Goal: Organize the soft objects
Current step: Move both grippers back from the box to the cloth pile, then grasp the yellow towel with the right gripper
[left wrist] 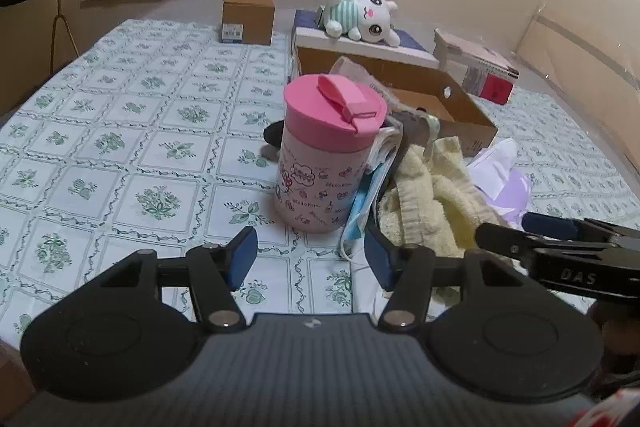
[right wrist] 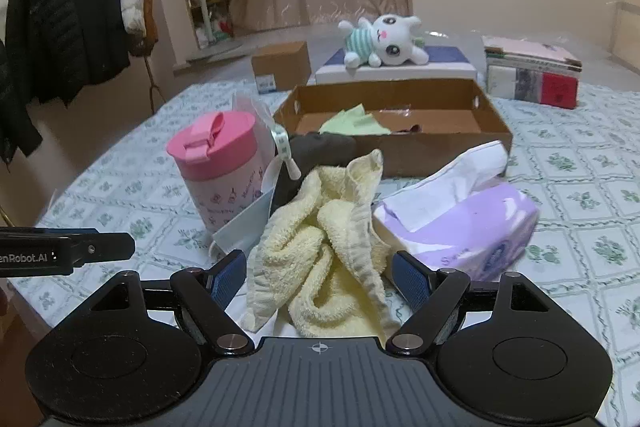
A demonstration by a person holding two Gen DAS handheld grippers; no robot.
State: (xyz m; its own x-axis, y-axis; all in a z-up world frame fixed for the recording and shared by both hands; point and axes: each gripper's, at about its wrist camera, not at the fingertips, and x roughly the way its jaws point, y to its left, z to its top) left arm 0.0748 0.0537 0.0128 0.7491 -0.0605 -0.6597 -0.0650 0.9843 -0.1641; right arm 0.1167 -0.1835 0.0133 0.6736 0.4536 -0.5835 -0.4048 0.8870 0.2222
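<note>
Yellow terry cloth, one crumpled towel point(right wrist: 320, 247), lies on a worktop point(left wrist: 120, 147) covered in a green floral grid cloth, with its long axis running roughly from the near edge toward the open cardboard box point(right wrist: 400, 147) behind it. The right gripper point(right wrist: 320, 277) hovers at the towel's near end, its two blue-padded fingers point(right wrist: 228, 277) spread wide on either side of the folds; whether the pads touch the cloth I cannot tell. The left gripper point(left wrist: 312, 259) has its fingers partly apart and empty, aimed at one pink lidded cup point(left wrist: 324, 151) standing upright just left of the towel. One purple tissue pack point(right wrist: 468, 223) lies just right of the towel, a white sheet poking out toward the box. One blue face mask point(left wrist: 360, 211) sits between cup and towel, and one dark cloth point(right wrist: 320, 147) lies behind the towel against the box. Only the right wrist view looks inside the box, showing one pale green cloth point(right wrist: 352, 121); it also shows coats on a rack point(right wrist: 68, 15). One white plush rabbit point(right wrist: 384, 41) in a striped top lies on its side on a flat white box point(right wrist: 400, 73). One small brown carton point(right wrist: 280, 71) stands behind.
</note>
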